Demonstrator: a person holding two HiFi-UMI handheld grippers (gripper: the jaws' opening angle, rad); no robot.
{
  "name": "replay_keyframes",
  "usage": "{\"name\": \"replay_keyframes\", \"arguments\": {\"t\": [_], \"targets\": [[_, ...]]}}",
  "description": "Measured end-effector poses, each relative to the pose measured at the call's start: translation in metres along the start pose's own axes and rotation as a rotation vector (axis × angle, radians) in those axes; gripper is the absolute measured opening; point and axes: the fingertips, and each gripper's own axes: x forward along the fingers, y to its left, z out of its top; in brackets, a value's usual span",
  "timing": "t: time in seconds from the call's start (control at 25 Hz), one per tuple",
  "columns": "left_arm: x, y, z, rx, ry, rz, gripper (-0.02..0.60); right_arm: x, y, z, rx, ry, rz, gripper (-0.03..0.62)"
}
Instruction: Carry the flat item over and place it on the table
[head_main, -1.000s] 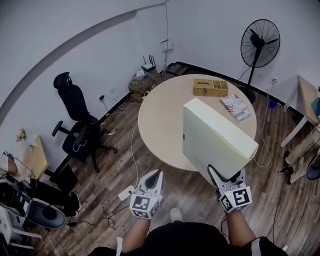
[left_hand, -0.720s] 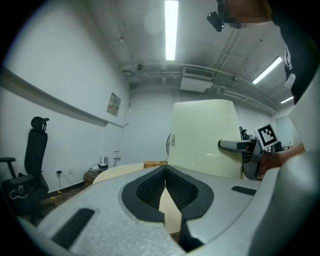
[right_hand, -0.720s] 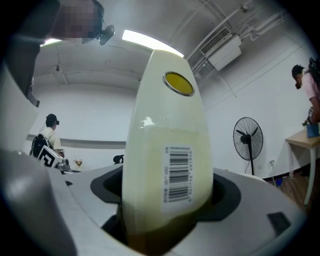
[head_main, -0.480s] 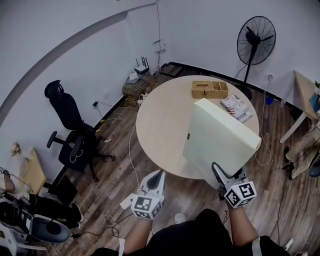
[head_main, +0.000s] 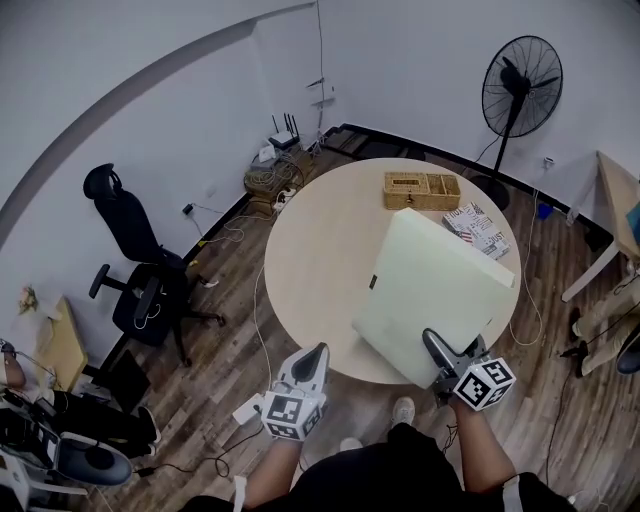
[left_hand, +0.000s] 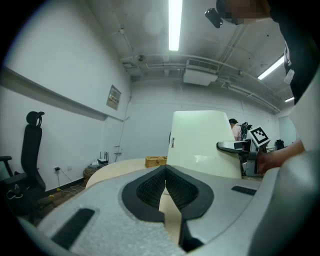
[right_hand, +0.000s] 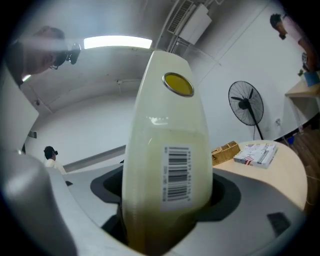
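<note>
Head view | right gripper (head_main: 443, 354) clamps flat item (head_main: 430, 285) | over table (head_main: 310, 240) edge

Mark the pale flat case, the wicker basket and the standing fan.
pale flat case (head_main: 430, 290): head view, middle of its broad face.
wicker basket (head_main: 420, 202): head view, its near wall.
standing fan (head_main: 521, 87): head view, centre of its round grille.
</note>
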Motion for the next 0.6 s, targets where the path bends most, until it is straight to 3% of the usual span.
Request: {"name": "replay_keyframes", "arguments": {"t": [0.32, 0.4, 0.6], "targets": [[0.054, 0.011, 0.001, 0.013, 0.018, 0.059, 0.006, 0.049, -0.055, -0.013, 0.152, 0.14, 0.107, 0.388], [0.064, 0.012, 0.0, 0.012, 0.022, 0.071, 0.006, 0.059, -0.069, -0.022, 0.215, 0.186, 0.117, 0.344], [0.086, 0.014, -0.001, -0.008, 0.025, 0.109, 0.006, 0.079, -0.102, -0.053, 0.327, 0.297, 0.13, 0.327]]}}
